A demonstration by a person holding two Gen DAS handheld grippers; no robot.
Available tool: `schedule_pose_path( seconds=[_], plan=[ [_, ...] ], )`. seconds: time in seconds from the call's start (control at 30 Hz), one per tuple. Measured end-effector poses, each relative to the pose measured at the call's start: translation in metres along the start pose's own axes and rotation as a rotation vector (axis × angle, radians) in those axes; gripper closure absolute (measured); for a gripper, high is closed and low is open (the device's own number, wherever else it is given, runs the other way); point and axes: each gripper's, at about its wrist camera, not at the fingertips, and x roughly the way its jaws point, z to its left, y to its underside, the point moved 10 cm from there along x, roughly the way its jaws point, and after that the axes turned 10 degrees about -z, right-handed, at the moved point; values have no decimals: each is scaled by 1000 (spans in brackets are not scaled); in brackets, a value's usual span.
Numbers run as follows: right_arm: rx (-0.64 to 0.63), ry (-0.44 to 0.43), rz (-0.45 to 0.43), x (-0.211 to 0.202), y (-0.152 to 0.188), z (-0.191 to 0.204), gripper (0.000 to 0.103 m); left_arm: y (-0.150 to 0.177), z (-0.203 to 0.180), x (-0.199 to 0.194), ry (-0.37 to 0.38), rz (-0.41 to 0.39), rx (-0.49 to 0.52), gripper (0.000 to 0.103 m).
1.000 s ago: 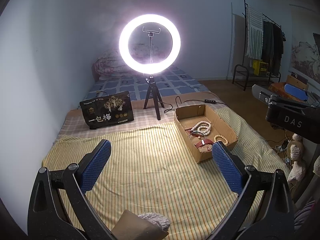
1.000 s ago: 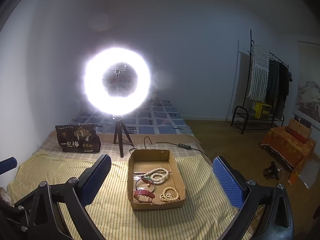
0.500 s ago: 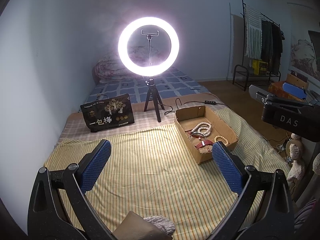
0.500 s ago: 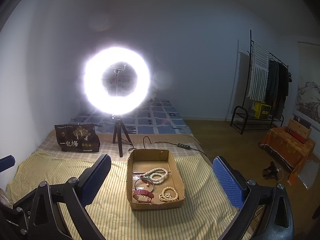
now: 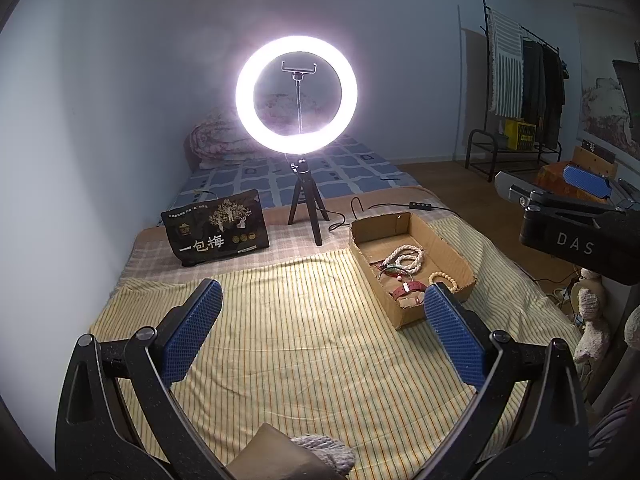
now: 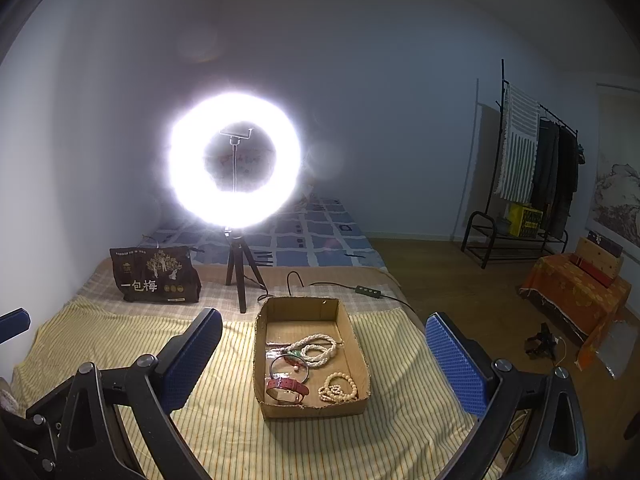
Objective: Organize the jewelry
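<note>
A shallow cardboard box [image 6: 262, 344] lies on the striped yellow cloth [image 6: 120, 340]; it also shows in the left wrist view [image 5: 448, 244]. Inside lie a long white bead necklace [image 6: 316, 348], a thin dark bangle [image 6: 288, 364], a red strap watch [image 6: 286, 386] and a cream bead bracelet [image 6: 340, 388]. My right gripper [image 6: 324, 356] is open and empty, held above the box's near end. My left gripper [image 5: 320, 320] is open and empty over bare cloth to the left of the box. The right gripper's body [image 5: 572, 232] shows at the right of the left view.
A lit ring light on a small tripod [image 6: 240, 280] stands behind the box, its cable and switch [image 6: 366, 290] trailing right. A dark snack bag [image 6: 156, 276] stands at the back left. A clothes rack [image 6: 532, 184] and an orange-covered stand [image 6: 576, 292] are on the floor at right.
Both views have shifted only slightly; the left gripper has tilted a little, lowering the ring light in its view. Both grippers stay open and the jewelry has not moved.
</note>
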Motion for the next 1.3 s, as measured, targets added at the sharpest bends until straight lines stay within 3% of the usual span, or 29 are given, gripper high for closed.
schedule_pose_path(
  seconds=[1.3],
  plan=[
    [-8, -3, 18, 2, 5, 2, 0, -7, -4, -3, -7, -32, 31, 0]
  ],
)
